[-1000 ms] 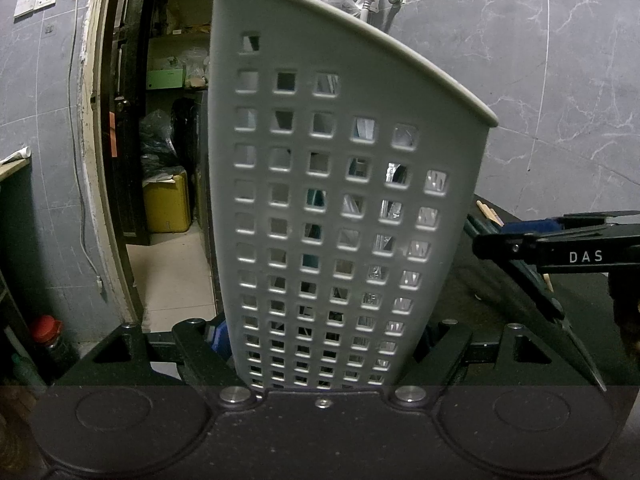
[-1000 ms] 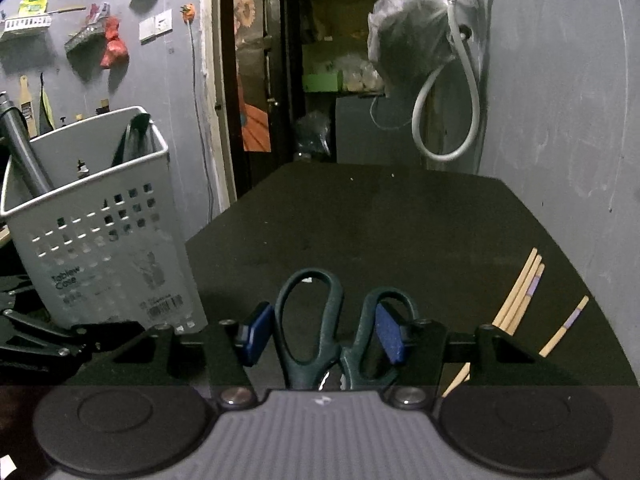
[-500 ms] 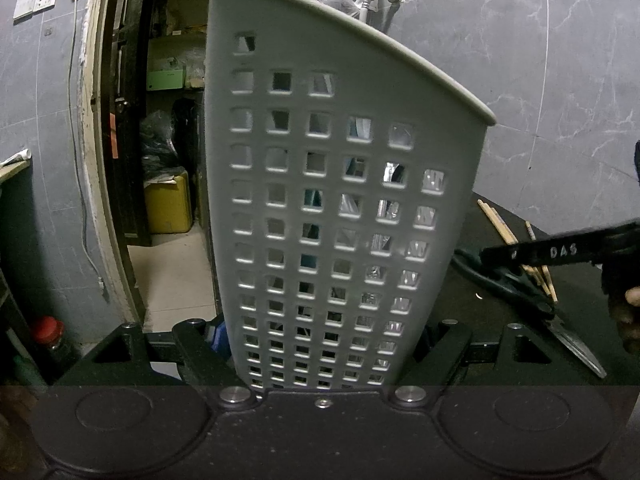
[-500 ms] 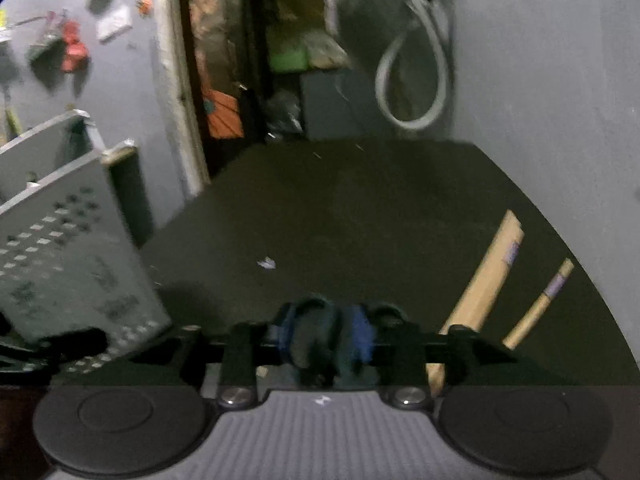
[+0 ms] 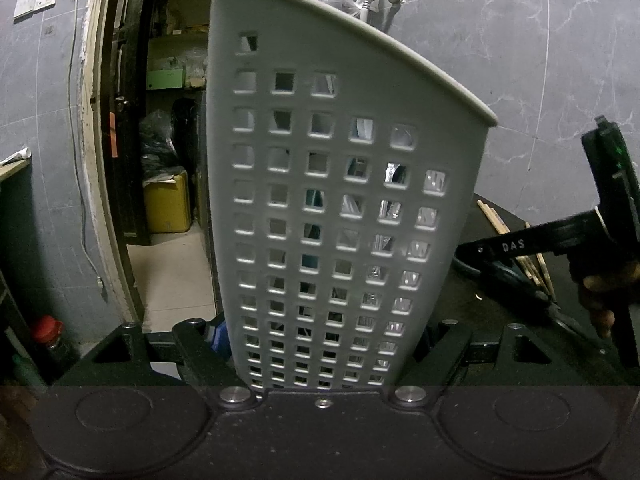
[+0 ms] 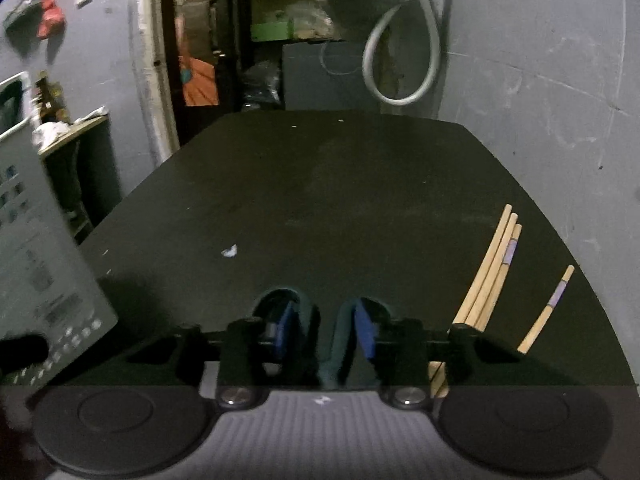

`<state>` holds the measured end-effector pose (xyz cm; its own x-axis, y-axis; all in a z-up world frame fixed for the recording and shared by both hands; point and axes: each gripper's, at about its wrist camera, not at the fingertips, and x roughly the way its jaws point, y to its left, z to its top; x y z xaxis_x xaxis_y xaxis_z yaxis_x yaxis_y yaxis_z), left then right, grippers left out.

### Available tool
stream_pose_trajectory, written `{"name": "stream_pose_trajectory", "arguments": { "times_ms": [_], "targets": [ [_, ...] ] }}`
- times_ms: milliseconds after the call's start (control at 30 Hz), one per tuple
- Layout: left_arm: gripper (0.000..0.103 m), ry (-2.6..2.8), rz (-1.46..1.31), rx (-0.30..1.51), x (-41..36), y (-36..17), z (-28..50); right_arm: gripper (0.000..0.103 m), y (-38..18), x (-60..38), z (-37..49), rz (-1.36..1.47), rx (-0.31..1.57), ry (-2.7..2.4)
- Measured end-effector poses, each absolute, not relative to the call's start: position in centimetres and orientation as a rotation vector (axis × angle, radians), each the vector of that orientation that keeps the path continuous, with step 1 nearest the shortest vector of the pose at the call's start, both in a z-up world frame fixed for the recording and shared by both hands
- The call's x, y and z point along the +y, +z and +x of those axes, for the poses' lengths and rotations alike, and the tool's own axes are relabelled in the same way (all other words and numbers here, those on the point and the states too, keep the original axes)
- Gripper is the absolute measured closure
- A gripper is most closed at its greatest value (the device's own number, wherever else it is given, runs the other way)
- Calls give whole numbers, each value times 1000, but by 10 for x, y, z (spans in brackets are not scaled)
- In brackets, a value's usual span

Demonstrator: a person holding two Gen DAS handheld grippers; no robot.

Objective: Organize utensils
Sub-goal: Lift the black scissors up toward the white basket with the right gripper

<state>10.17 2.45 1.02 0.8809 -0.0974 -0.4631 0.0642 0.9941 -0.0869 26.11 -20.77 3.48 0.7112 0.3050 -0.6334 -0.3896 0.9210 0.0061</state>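
Note:
My left gripper [image 5: 320,340] is shut on the lower part of a grey perforated utensil basket [image 5: 344,184], which fills the left wrist view and holds several utensils seen through its holes. My right gripper [image 6: 325,330] is low over the black table [image 6: 340,200]; its jaws are closing and the blue pads [image 6: 286,332] press the dark green handles of the scissors [image 6: 316,320]. In the left wrist view the scissors [image 5: 520,280] lie on the table under that gripper, blades pointing right. Wooden chopsticks [image 6: 492,272] lie just to the right, with one more [image 6: 548,308] further right.
The basket [image 6: 36,264] stands at the table's left edge in the right wrist view. A paper scrap [image 6: 230,251] lies mid-table. Grey walls border the right side, with a hose loop [image 6: 400,60] at the far end. An open doorway [image 5: 168,140] lies beyond.
My right gripper moved forward and lower over the scissors and its jaws narrowed onto the handles. The basket slid toward the left edge of its view. The left gripper and basket kept still.

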Motion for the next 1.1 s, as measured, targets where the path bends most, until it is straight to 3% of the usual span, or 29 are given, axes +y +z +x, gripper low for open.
{"name": "stream_pose_trajectory", "arguments": {
  "times_ms": [233,733,1100],
  "targets": [
    [22,-87,-71,485,26,10,102,71,38,-225,250,-33,592,436],
    [22,-78,-55,488,20,10,102,70,77,-252,152,146,-179,475],
    [22,-77,-48,487,16,10,101,67,48,-268,129,287,-186,440]
  ]
}}
